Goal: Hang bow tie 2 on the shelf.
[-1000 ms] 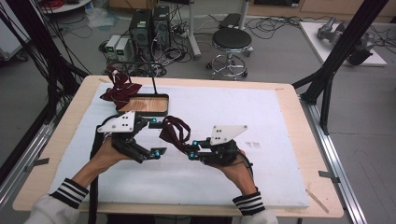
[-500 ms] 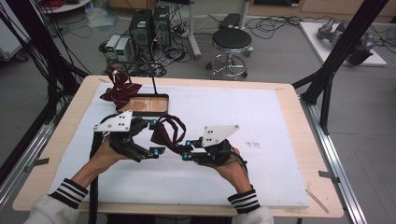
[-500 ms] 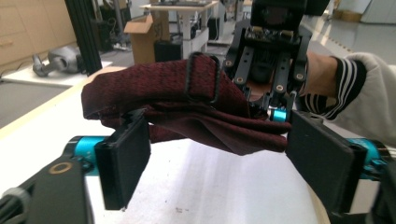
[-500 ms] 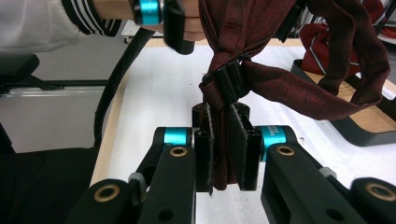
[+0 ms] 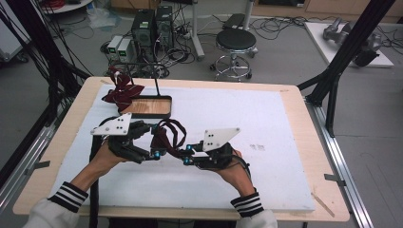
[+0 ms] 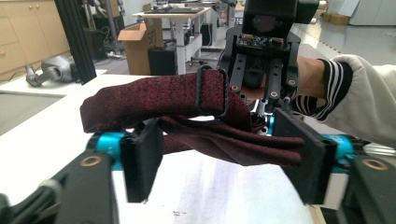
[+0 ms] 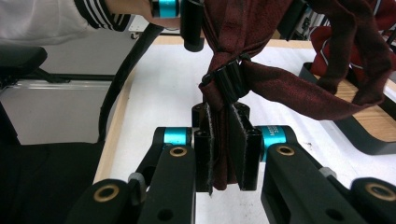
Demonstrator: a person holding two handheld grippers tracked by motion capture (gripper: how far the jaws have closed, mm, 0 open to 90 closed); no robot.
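A dark red woven necktie (image 5: 167,137), clip-on style, with a black plastic band (image 7: 229,80) cinching its folds, hangs in the air between two handheld grippers, just above the white mat (image 5: 285,142) and nearer the table's (image 5: 304,102) front-left part. It looks light, soft and limp: the fabric droops in loops and folds wherever nothing supports it, so it will likely sag, twist and slide rather than keep any shape. The weave seems grippy rather than slick, and the band is the one stiff spot. The firmest hold is probably on the bunched layers just beside that band, where the cloth is thickest.

The right gripper (image 7: 227,161) does just that: its two black pads are pressed together on a doubled fold directly below the band, pinching the tie tight. The left gripper (image 6: 219,158) has its jaws partly spread with the folded cloth passing between them; they have just been closing, but the pads do not appear to press the fabric yet.

Farther back, near the table's rear-left corner, a second dark red tie (image 5: 124,90) is draped over a black wire stand (image 5: 157,85) with a wooden base tray (image 5: 152,108).
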